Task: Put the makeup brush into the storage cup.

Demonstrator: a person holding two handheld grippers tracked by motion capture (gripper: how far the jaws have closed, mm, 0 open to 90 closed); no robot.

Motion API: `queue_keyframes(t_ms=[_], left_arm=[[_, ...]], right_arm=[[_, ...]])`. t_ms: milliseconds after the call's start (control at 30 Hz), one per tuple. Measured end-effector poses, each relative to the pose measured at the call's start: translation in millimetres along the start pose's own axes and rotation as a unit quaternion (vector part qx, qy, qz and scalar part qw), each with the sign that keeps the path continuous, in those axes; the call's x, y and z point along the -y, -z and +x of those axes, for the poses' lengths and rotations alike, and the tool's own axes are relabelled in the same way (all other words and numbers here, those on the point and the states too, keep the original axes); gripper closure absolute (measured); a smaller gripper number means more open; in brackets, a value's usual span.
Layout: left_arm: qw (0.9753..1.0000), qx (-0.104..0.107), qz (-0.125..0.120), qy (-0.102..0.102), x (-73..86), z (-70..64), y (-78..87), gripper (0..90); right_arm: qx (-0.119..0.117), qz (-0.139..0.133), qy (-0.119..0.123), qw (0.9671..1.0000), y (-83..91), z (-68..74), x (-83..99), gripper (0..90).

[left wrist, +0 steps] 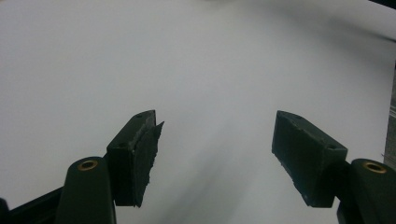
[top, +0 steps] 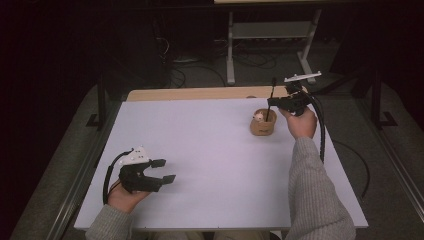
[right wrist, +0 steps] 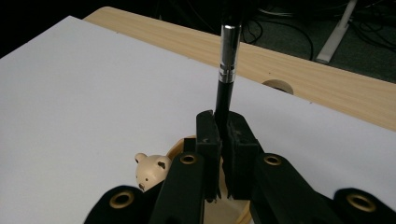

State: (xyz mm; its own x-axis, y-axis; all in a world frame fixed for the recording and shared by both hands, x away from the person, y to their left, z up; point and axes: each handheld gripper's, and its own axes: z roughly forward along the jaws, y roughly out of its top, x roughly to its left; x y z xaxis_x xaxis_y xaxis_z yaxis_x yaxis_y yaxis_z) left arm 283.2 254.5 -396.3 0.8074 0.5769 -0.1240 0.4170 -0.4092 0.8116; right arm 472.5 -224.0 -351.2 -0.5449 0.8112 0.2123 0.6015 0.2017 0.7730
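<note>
A tan wooden cup (top: pixel 263 125) with a small bear head (top: pixel 258 117) on its rim stands at the table's far right. My right gripper (top: pixel 271 102) is shut on a thin black pen (top: pixel 271 98), which stands upright with its lower end inside the cup. In the right gripper view the pen (right wrist: pixel 226 70), with a silver band, rises between the closed fingertips (right wrist: pixel 207 135), above the cup (right wrist: pixel 180 148) and the bear head (right wrist: pixel 150 170). My left gripper (top: pixel 164 170) rests near the front left of the table, open and empty; its pads (left wrist: pixel 140 151) are wide apart over bare white table.
The white table top (top: pixel 200 150) lies on a wooden desk whose edge (top: pixel 200 93) shows at the back. Beyond it are a dark floor with cables and a metal stand (top: pixel 270 37). A black cable (top: pixel 320 130) trails from the right gripper.
</note>
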Motion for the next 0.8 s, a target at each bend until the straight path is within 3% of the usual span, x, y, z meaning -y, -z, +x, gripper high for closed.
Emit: queue_keyframes(t_ms=[800], left_arm=[[1.0, 0.002, 0.003, -0.002, -0.5, 0.2, -0.7, 30.9]], right_arm=[[0.001, 0.012, -0.008, 0.9999, -12.5, -2.9, 17.1, 84.4]])
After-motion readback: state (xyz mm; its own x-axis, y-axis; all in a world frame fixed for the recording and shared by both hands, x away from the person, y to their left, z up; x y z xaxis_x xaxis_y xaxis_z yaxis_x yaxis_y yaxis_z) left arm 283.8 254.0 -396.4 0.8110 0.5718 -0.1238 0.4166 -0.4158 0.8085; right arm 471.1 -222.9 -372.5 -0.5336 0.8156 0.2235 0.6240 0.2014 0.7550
